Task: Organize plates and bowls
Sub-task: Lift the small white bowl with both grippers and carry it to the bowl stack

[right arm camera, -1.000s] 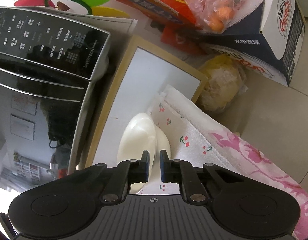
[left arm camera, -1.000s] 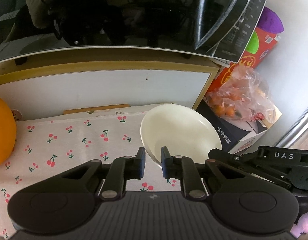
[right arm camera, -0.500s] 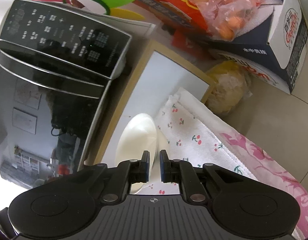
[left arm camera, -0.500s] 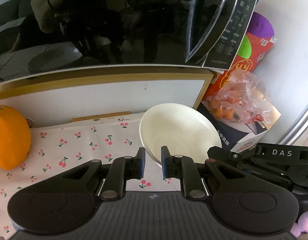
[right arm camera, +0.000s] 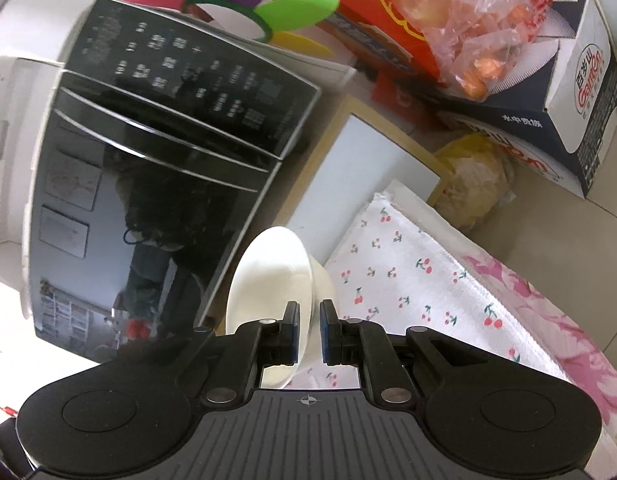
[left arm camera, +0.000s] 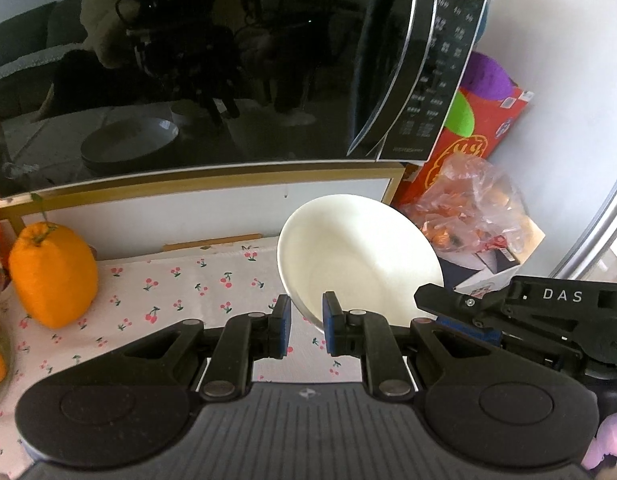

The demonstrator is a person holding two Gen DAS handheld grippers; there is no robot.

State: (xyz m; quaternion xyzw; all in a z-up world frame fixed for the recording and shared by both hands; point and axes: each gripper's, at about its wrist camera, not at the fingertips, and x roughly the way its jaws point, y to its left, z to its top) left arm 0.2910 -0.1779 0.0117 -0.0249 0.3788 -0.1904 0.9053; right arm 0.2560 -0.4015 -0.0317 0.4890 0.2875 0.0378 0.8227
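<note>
A white bowl [left arm camera: 360, 256] hangs tilted above the cherry-print cloth [left arm camera: 180, 288], in front of the black microwave [left arm camera: 212, 64]. My left gripper [left arm camera: 304, 328] is shut on its near rim. My right gripper [right arm camera: 308, 330] is shut on the rim of the same bowl [right arm camera: 268, 280], seen edge-on in the right wrist view. The right gripper's black body [left arm camera: 548, 312] shows at the right of the left wrist view.
An orange fruit [left arm camera: 52, 276] stands on the cloth at the left. Behind the bowl are a bag of small oranges [left arm camera: 468, 208], a red box [left arm camera: 468, 144] and a navy carton [right arm camera: 556, 92]. A pink floral cloth [right arm camera: 548, 340] lies at the right.
Both grippers have lifted the bowl and drawn back from the microwave. The orange fruit has come further into the left wrist view.
</note>
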